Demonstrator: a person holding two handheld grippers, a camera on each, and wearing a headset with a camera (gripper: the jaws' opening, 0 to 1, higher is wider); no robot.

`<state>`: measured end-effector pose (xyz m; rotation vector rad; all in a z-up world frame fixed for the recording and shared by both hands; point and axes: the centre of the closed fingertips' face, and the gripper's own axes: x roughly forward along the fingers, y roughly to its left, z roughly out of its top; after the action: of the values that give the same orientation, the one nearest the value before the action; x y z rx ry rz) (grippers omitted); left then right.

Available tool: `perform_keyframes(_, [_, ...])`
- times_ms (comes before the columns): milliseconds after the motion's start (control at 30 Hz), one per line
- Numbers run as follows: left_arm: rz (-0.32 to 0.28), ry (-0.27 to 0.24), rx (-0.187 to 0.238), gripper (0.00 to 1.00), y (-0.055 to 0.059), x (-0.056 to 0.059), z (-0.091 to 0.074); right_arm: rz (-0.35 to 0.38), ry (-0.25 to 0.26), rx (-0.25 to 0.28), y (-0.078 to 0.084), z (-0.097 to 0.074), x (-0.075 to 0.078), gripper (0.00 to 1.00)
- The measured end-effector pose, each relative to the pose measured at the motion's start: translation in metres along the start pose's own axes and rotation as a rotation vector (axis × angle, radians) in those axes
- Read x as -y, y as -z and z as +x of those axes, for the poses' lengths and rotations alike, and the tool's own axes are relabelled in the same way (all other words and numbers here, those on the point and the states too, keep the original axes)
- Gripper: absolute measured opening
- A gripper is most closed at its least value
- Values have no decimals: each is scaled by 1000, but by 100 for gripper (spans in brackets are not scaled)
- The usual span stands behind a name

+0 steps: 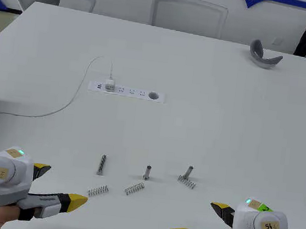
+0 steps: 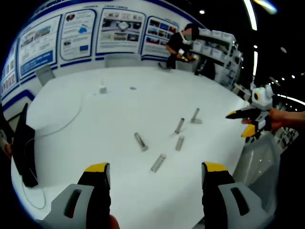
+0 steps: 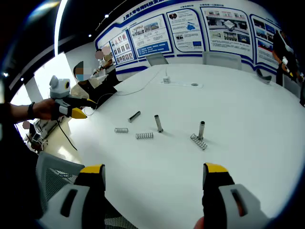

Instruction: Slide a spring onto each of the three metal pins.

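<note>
My left gripper and right gripper were both wide open and empty, low over the table. The left pin lay flat, while the middle pin and right pin stood upright. All 3 springs lay loose: left spring, middle spring, and right spring just beside the right pin.

One power strip lies on the table, with one white charger plugged into it. On the near side of the power strip there are three metal pins: one lying pin and two upright, the middle pin and the right pin. By them are three springs: the left spring, the middle spring and the right spring. Beyond the strip to its right lies one grey curved band. Nearest of all are two grippers, the left gripper and the right gripper.
</note>
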<state>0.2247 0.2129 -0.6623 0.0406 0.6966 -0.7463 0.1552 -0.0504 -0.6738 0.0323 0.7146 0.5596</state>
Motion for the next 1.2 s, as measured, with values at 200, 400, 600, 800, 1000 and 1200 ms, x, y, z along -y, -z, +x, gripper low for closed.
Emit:
perform_keyframes(200, [12, 11, -8, 80, 1, 1, 4, 6, -3, 0, 0, 1, -2, 86])
perform_keyframes(400, [9, 21, -8, 80, 1, 2, 5, 10, -3, -7, 1, 3, -2, 86])
perform_keyframes(600, [16, 32, -2, 80, -2, 3, 7, 17, -5, -6, 1, 4, -3, 86])
perform_keyframes(800, [14, 39, 6, 79, -4, 2, 9, 21, 0, -19, 3, 5, -1, 86])
perform_keyframes(1000, [12, 34, 8, 79, -8, -5, 16, 25, 1, -31, 5, 5, -1, 86])
perform_keyframes(1200, [11, 25, 0, 77, -13, -12, 25, 37, -6, -37, 4, 8, -4, 86])
